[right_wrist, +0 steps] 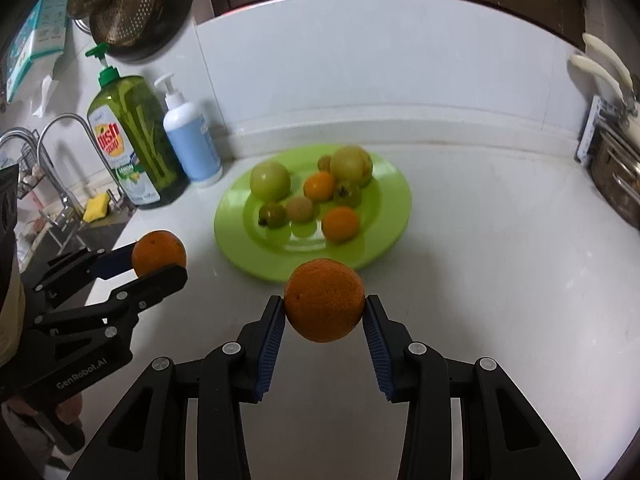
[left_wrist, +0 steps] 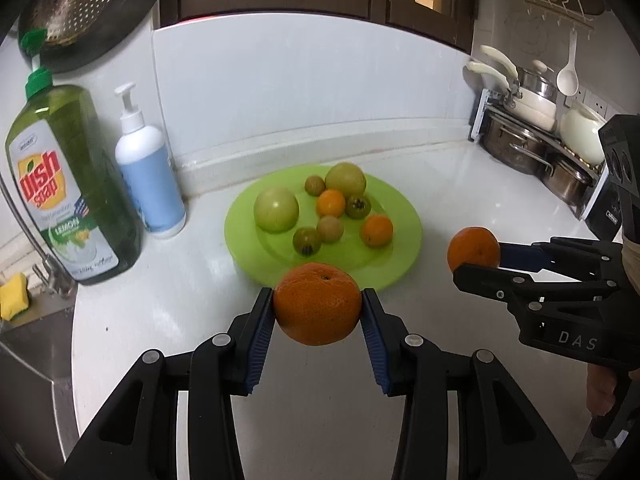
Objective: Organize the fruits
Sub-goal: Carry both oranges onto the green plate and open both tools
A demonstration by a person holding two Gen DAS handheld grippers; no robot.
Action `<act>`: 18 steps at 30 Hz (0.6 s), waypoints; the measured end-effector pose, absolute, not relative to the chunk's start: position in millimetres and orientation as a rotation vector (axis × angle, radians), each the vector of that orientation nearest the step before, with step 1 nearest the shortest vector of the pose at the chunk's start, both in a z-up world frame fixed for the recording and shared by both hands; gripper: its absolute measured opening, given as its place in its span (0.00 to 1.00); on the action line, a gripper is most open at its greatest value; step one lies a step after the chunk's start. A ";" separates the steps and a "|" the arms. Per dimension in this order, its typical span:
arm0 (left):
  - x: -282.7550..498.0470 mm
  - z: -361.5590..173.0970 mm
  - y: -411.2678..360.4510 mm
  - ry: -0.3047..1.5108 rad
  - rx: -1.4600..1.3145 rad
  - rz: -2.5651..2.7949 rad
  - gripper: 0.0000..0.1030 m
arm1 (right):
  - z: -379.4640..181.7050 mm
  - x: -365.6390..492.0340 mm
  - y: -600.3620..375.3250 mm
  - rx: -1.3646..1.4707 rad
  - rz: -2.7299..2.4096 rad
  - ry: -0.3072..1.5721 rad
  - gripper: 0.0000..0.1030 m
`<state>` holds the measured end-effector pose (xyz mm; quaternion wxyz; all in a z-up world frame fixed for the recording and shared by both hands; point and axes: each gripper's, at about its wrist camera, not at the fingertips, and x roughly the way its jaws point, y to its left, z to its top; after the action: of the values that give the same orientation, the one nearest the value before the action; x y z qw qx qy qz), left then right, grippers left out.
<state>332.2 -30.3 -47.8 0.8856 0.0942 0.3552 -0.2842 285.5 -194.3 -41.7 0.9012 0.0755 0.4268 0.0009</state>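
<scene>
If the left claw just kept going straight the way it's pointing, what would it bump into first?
Most likely the green plate. The left claw, shut on an orange, aims down and forward at the plate's near rim, with only bare counter between. Depth is hard to judge, so it might touch the counter just short of the plate.

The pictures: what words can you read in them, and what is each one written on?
"Dish soap": big green bottle.
"LEMON": same bottle's label, lower down.
"DAS": side of the right gripper; the rest runs out of view.
"GenRobot.AI": side of the left gripper.
Small print on the green bottle and on the blue and white pump bottle: too small and blurred to read.
Teal packet on the wall: blurred, unreadable.
</scene>
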 end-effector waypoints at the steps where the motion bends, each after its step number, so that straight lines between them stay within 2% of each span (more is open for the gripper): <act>1: 334.9 -46.3 -33.3 0.737 0.192 -0.590 0.41 | -40.4 289.1 -196.4 0.150 0.004 0.881 0.40; 18: 374.3 -52.1 -82.7 0.769 0.191 -0.596 0.41 | -47.5 362.2 -237.5 0.119 0.047 0.893 0.40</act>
<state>374.3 -82.7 -52.1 0.8796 0.0919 0.3689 -0.2859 362.2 -237.5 -47.5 0.9000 0.0577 0.4314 0.0228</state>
